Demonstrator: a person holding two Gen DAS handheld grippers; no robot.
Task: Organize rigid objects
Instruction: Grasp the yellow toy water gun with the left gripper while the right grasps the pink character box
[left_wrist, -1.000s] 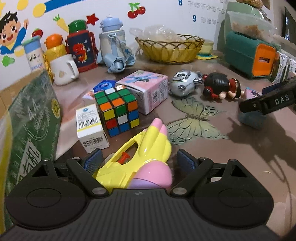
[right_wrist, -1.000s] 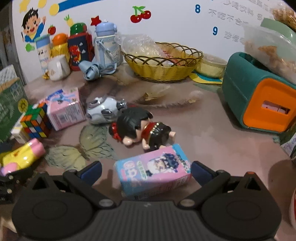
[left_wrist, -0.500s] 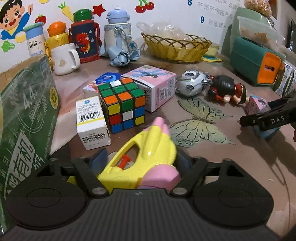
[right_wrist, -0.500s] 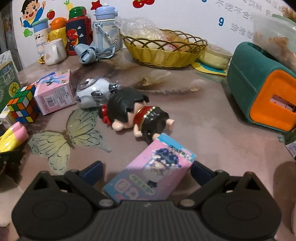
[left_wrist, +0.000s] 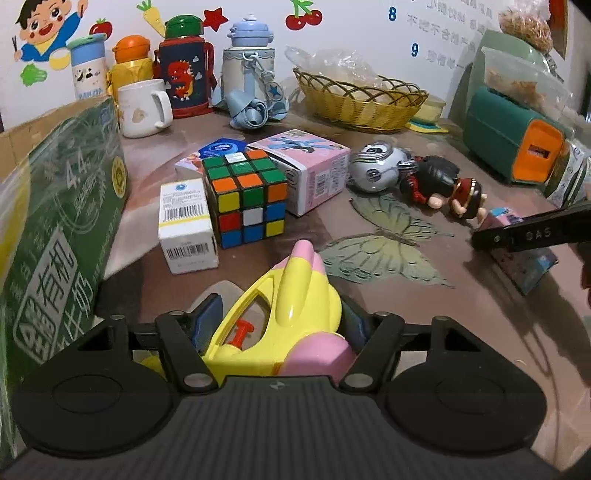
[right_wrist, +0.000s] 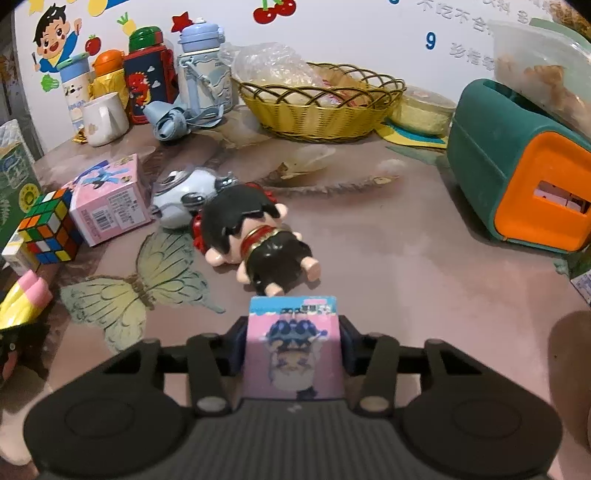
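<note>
A yellow and pink toy water gun (left_wrist: 295, 295) lies between the jaws of my left gripper (left_wrist: 280, 317). The jaws are closing and both pads touch its sides. My right gripper (right_wrist: 293, 332) is closing too, with its pads pressed on a small pink and blue cartoon box (right_wrist: 293, 354) that points away from the camera. Ahead on the table lie a Rubik's cube (left_wrist: 245, 201), a white barcode box (left_wrist: 184, 221), a larger pink box (left_wrist: 306, 166), a silver-grey toy (left_wrist: 376, 168) and a black-haired doll (right_wrist: 255, 236).
A green carton (left_wrist: 55, 221) stands close on the left. Along the back wall are a white mug (left_wrist: 142, 107), several children's bottles and a yellow wicker basket (left_wrist: 362, 103). A green and orange container (right_wrist: 517, 177) stands at the right.
Both pairs of jaws have closed in. The left ones now touch the toy water gun. The small box has turned from crosswise to end-on between the right pads.
</note>
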